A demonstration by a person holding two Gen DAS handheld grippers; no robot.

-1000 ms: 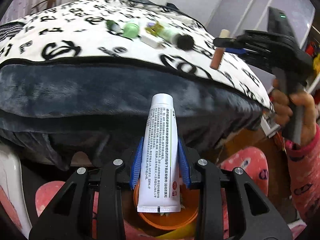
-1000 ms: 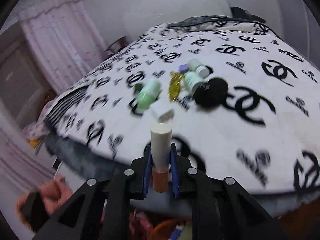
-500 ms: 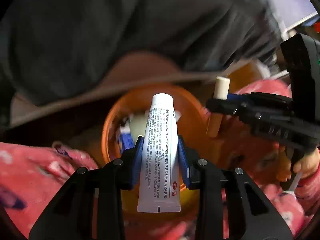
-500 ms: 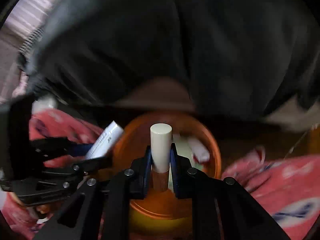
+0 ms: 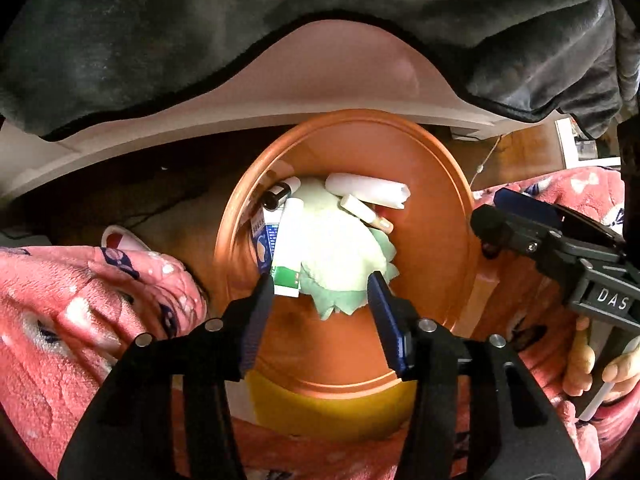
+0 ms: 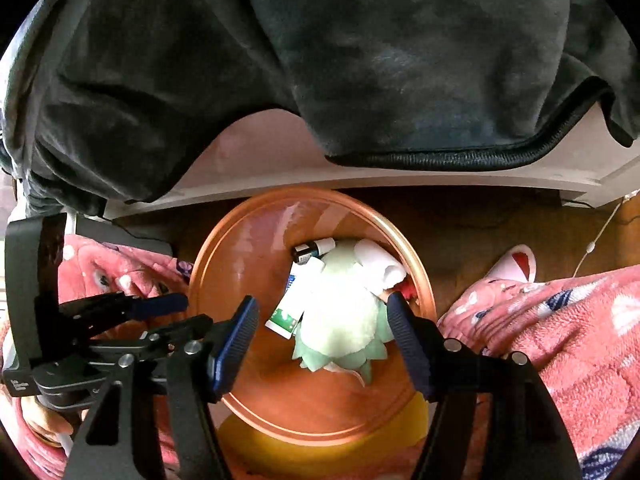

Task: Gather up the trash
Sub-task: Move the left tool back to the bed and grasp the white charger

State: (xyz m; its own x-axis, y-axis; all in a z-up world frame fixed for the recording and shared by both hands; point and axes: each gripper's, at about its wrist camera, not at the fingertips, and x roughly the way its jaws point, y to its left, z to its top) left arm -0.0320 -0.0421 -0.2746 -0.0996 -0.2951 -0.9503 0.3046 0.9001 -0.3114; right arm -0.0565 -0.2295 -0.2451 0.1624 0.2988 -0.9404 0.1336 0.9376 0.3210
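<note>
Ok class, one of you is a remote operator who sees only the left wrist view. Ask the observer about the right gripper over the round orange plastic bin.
Operator: Is my right gripper holding anything?
Observer: No. The right gripper has just been opening its jaws, and nothing is between them.
Operator: What shows through that gap?
Observer: The pale green plush toy, lying in the round orange plastic bin.

White letters "DAS" stand on the right gripper [image 5: 516, 220]; other print is illegible.
</note>
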